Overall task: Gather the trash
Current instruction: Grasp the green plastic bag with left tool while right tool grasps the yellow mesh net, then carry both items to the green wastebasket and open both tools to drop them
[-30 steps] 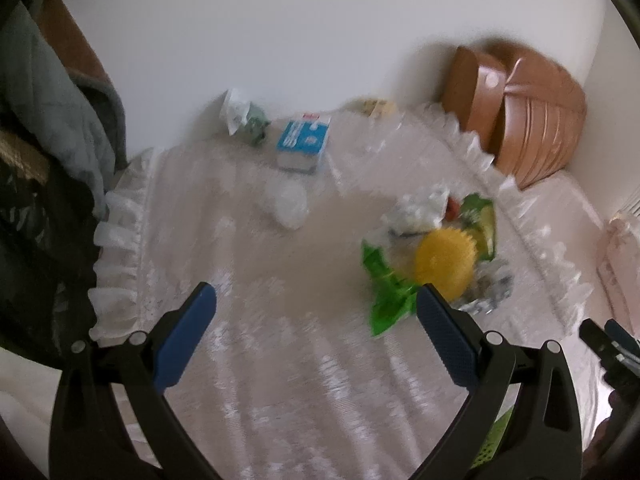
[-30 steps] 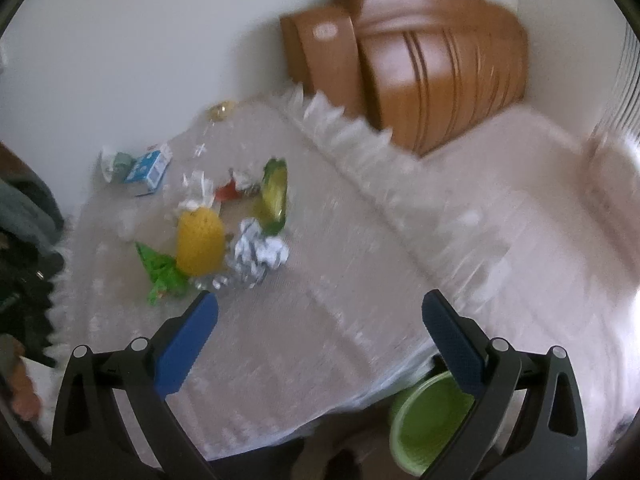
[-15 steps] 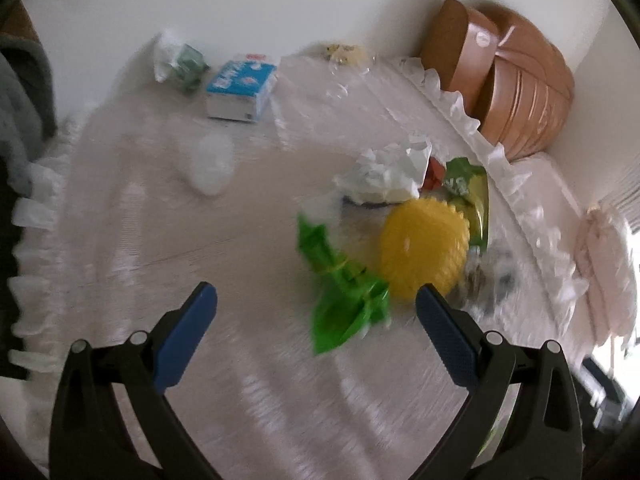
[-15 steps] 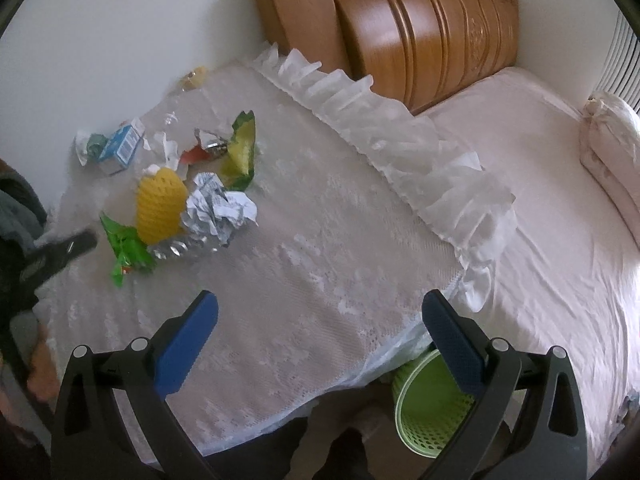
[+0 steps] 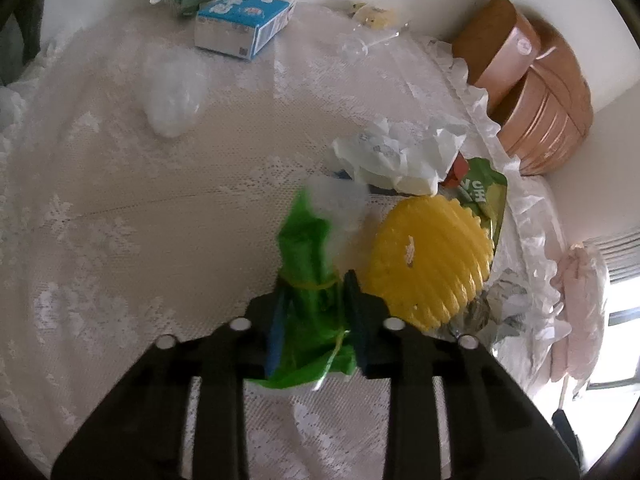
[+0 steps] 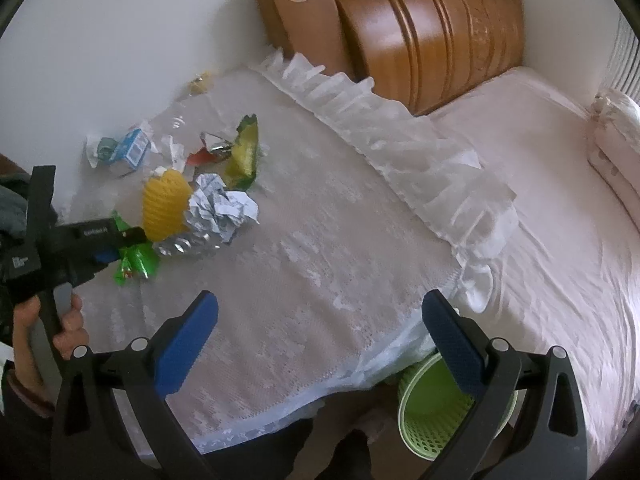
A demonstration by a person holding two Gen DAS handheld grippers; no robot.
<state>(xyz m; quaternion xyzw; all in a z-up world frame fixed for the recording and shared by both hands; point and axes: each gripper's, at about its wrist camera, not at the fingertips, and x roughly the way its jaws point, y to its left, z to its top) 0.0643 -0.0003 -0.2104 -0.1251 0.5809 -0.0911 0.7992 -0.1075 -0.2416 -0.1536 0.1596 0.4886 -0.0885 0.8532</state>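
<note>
Your left hand-held gripper (image 5: 314,320) is clenched on the green wrapper (image 5: 308,264), its blue pads pressing the bundle from both sides where a thin yellow band ties it. The green wrapper lies on the lace-covered counter (image 5: 120,240), touching the yellow ribbed foam sleeve (image 5: 430,256) on its right. Beyond these sit crumpled white paper (image 5: 396,156), a green snack bag (image 5: 480,196) and crumpled foil (image 5: 504,300). A blue-and-white carton (image 5: 244,24) rests near the far wall, well apart from the pile, with a clear plastic wad (image 5: 174,92) between them.

Your right hand-held gripper (image 6: 320,336) is released, its jaws standing wide with nothing between them, above the near edge of the counter. A green perforated bin (image 6: 436,408) stands on the floor below that edge, beside the bed (image 6: 560,200). In the right wrist view, your left hand (image 6: 60,320) shows at the left edge, gripping the handle.
</note>
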